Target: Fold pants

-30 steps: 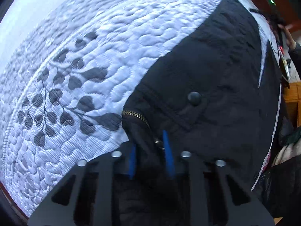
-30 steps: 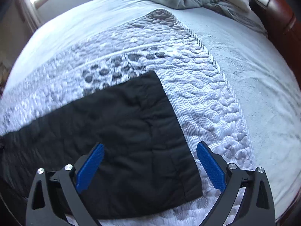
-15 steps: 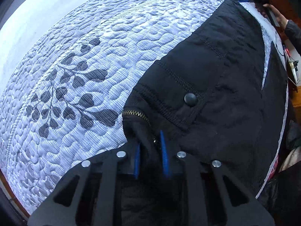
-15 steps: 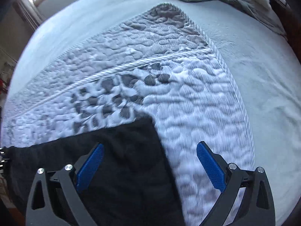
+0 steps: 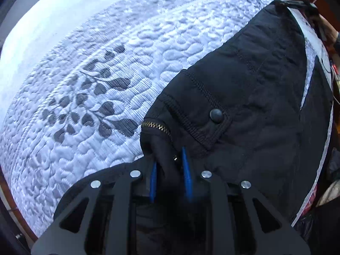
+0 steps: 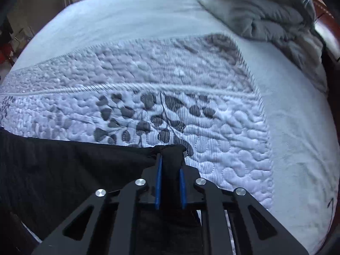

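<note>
While the left claw (image 5: 169,170) points down at the bed, its blue pads (image 5: 152,180) are clamped on a bunched fold of the black pants (image 5: 255,106) at the waist, just below the brass zipper (image 5: 156,126) and near the round button (image 5: 216,114). From there the pants stretch away across the white quilt (image 5: 95,85), which has a grey leaf pattern, toward the upper right, where the far end is lifted at the edge of the view and a bit of a person's hand (image 5: 328,34) shows. Seen from the right wrist, the right claw (image 6: 170,170) has just been closing and now pinches a corner of the pants (image 6: 63,165) between its pads (image 6: 158,180), the cloth raised in a small peak above the quilt (image 6: 212,85). Black fabric spreads from that corner to the left and below the claw. Beyond the quilt lies a plain pale sheet (image 6: 127,17), and a crumpled grey blanket (image 6: 265,10) sits at the far right by the dark wooden frame (image 6: 327,27).
</note>
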Available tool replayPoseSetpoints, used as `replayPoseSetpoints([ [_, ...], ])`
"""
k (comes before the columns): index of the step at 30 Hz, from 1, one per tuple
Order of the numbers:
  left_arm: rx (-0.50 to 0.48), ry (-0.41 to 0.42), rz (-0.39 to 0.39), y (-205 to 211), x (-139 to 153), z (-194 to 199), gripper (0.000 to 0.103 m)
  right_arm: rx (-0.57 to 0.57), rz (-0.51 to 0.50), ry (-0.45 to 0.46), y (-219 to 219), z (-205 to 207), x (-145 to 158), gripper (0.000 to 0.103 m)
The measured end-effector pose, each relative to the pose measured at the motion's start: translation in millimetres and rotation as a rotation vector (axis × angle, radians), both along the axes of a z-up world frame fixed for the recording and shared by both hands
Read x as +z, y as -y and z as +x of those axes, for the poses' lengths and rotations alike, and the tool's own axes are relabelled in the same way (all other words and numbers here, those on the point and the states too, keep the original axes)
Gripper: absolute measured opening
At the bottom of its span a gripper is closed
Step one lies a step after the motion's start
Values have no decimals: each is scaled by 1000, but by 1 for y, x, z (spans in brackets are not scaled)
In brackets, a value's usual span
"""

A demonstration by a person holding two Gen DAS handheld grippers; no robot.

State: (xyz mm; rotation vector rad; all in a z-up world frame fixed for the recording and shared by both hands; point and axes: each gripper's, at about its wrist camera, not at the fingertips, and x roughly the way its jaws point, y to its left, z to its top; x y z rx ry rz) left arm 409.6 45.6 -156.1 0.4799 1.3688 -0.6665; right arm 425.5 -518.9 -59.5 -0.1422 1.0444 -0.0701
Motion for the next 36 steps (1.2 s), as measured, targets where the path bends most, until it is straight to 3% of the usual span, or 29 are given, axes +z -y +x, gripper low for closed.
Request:
replayPoseSetpoints([
  [5,41,91,-31,-7,42,-38,10,12,8,166,-10,-51,54,10],
  [10,59,146,-95,-15,84,-100,10,-1,39,350,-16,-124,100,9],
  [15,78,167,-145,-22,106,-165,9,-31,140,527,-9,-212,127,9],
  [17,83,170,-159,-25,109,-193,8,-49,132,551,-8,-239,126,9],
  [27,142,101,-192,-37,88,-292,8,-167,166,562,15,-359,100,9],
  [31,190,29,-199,-47,59,-328,8,-192,172,502,17,-396,74,9],
  [34,249,-17,-226,-55,38,-350,8,-209,182,397,14,-412,44,11],
  [36,301,-22,-264,-61,30,-357,21,-224,172,338,9,-420,24,19],
])
